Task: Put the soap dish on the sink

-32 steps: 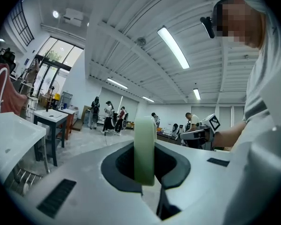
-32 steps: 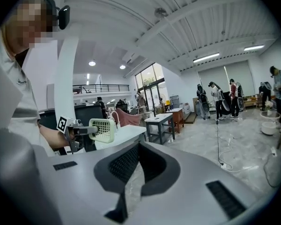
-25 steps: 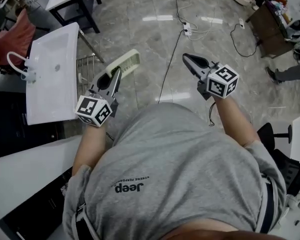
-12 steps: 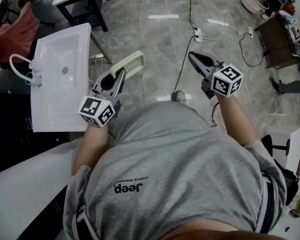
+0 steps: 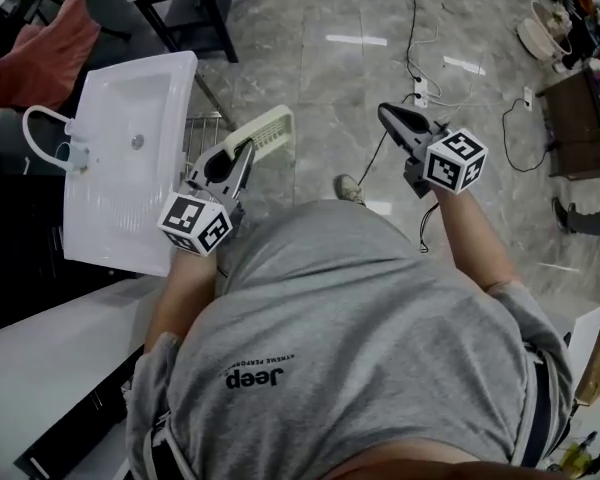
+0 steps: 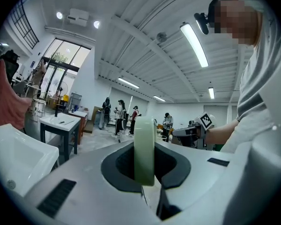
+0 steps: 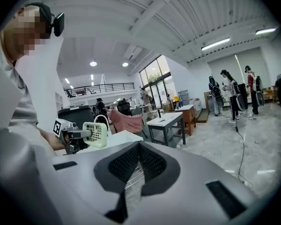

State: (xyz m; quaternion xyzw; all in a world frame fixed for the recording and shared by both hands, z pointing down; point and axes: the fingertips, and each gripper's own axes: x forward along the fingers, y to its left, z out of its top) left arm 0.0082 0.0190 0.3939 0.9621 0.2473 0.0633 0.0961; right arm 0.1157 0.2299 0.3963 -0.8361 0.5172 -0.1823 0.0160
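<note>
Head view, looking steeply down over a grey shirt.

- Left gripper (image 5: 244, 150): jaws narrow, clamped on the short end of the soap dish (image 5: 263, 131). The dish is pale green and slotted, and sticks out past the tips toward 1 o'clock. In the left gripper view it stands edge-on between the pads (image 6: 144, 146), pinched from both sides.
- Soap dish location: in the air over the marble floor (image 5: 310, 78), not on the sink (image 5: 105, 238). It hangs at 3 o'clock of the basin's near long edge, just beside a wire rack (image 5: 198, 128) standing against that edge. No contact with the basin.
- Sink: white rectangular basin at 10 o'clock of the person, drain visible, a curved faucet (image 5: 42, 133) on its far side at 9 o'clock.
- Right gripper (image 5: 386, 114): at 1 o'clock, well apart from the left one. Jaws drawn together to a point with nothing between them (its own view shows the tips meeting (image 7: 139, 145), the rack visible through the slit below).
- From the right gripper view the dish shows at 9 o'clock, slotted face on.
- Surroundings: power strip (image 5: 420, 93) with cables on the floor at 1 o'clock; red cloth (image 5: 45, 63) at 10 o'clock.
</note>
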